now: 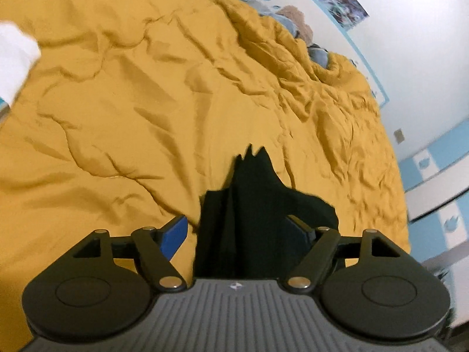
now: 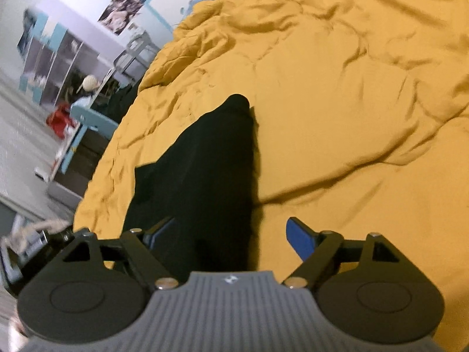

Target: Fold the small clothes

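Left wrist view first: my left gripper [image 1: 239, 231] has its jaws spread wide, gripping nothing, with the black garment [image 1: 258, 205] lying between them on the mustard-yellow duvet [image 1: 117, 102]. Right wrist view: my right gripper [image 2: 231, 234] is likewise wide apart and empty-handed, the black garment [image 2: 211, 161] stretching ahead on the duvet [image 2: 351, 102].

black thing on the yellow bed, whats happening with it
A person is working with a handheld gripper in each hand to fold small clothes on a bed covered by a rumpled yellow blanket. The black garment lies bunched on the blanket, and part of it sits between the spread fingers of both grippers. The left gripper and the right gripper are both wide open, so neither is clamping the cloth right now. A white cloth item sits at the far edge of the left view.
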Demonstrator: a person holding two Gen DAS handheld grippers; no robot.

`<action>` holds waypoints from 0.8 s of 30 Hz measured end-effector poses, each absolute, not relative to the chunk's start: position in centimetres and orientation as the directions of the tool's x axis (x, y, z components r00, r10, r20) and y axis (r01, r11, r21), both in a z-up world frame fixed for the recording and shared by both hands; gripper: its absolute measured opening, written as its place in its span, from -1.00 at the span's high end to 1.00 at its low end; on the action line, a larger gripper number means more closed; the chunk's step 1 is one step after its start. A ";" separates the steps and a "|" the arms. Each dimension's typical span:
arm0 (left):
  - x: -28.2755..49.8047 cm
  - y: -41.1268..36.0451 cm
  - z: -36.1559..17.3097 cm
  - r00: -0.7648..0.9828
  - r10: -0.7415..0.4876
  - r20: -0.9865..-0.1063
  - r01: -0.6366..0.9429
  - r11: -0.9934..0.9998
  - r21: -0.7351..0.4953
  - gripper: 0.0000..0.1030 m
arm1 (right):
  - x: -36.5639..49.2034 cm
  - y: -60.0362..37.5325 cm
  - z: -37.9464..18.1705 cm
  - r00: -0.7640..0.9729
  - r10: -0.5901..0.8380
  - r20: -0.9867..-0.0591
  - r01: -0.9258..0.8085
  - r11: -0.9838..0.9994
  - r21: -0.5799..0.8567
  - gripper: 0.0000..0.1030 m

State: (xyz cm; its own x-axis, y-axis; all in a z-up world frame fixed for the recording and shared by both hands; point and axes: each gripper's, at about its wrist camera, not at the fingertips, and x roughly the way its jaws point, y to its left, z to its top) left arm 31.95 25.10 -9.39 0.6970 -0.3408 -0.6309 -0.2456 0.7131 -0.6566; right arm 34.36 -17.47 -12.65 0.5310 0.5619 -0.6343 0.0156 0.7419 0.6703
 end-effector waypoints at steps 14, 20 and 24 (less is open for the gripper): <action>36.9 24.5 -15.5 0.634 -0.476 -0.609 -0.270 0.602 -0.751 -0.72 | 39.0 -17.0 -18.2 0.486 0.685 -0.543 0.120 0.563 0.818 -0.49; 37.6 23.9 -15.6 0.630 -0.492 -0.601 -0.245 0.608 -0.755 -0.06 | 40.5 -16.5 -19.0 0.479 0.718 -0.506 0.132 0.510 0.850 -0.17; 37.1 23.0 -14.9 0.637 -0.467 -0.613 -0.241 0.635 -0.734 0.40 | 40.7 -15.9 -18.8 0.481 0.705 -0.521 0.127 0.533 0.837 0.24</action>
